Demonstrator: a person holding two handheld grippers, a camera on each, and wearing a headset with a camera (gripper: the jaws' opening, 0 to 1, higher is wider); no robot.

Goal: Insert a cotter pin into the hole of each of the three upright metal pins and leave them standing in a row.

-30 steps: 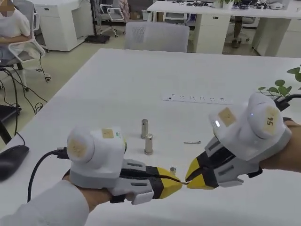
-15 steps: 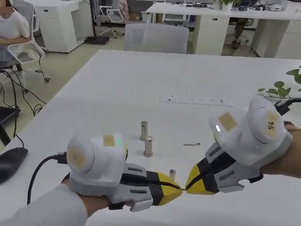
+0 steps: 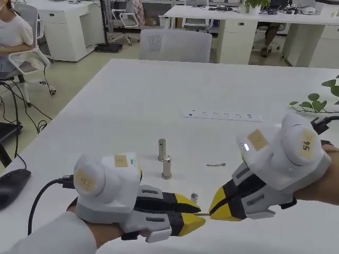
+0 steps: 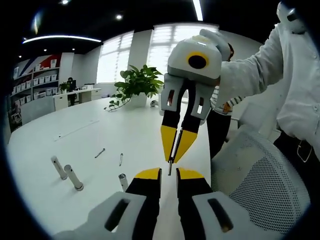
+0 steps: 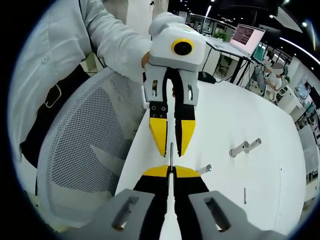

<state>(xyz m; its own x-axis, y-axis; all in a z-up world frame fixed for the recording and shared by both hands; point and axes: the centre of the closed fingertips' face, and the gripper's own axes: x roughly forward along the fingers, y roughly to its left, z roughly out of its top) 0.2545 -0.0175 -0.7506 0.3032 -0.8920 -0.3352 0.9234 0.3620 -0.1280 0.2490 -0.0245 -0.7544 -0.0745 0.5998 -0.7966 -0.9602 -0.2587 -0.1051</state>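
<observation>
Two: left tool (image 3: 201,214), right tool (image 3: 213,207), near table (image 3: 159,90) edge.

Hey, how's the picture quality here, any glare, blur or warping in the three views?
Head view: soft even light, no hard shadows, upright silver metal pins sharp. Left gripper view: fisheye curves the white table; bright windows wash out behind the green potted plant. Right gripper view: the thin cotter pin in the right gripper is crisp; edges bulge.
</observation>
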